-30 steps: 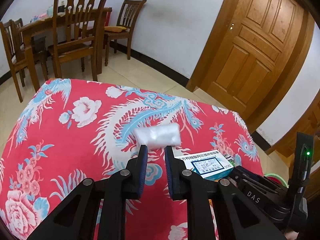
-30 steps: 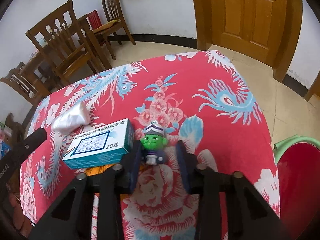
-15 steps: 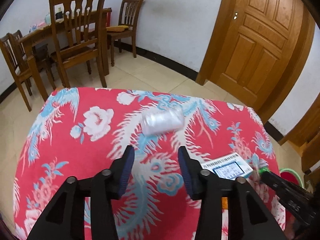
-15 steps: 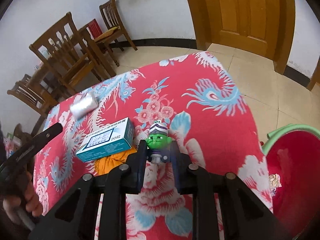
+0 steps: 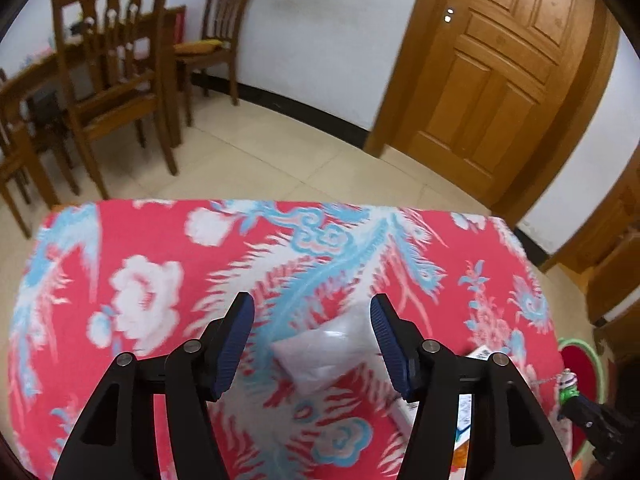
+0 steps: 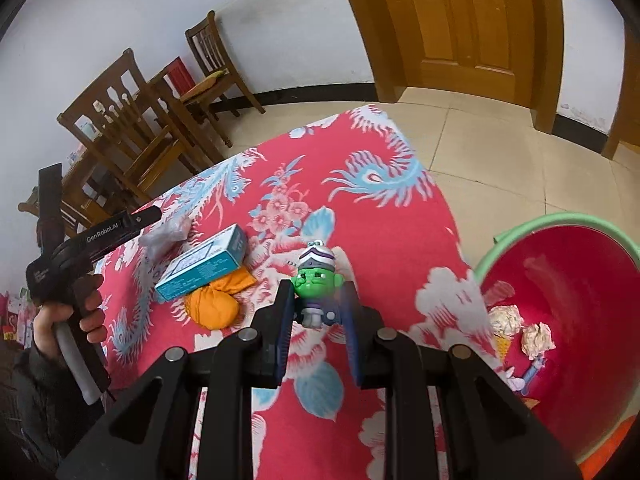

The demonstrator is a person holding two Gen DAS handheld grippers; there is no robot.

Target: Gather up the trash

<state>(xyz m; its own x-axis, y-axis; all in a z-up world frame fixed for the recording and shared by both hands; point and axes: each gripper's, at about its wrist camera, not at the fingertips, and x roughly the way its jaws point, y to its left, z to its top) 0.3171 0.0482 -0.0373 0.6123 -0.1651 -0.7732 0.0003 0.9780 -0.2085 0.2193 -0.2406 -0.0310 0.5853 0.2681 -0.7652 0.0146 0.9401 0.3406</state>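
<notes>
While the left tongs are opening around a wrapper on the tabletop, probably light and crushable mid-body, right tongs pinch a figurine.

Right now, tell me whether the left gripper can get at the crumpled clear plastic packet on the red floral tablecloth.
Probably yes. The left gripper has its jaws opening, and the crumpled clear plastic packet lies between its fingers, untouched, on the red floral tablecloth, with nothing covering it.
</notes>
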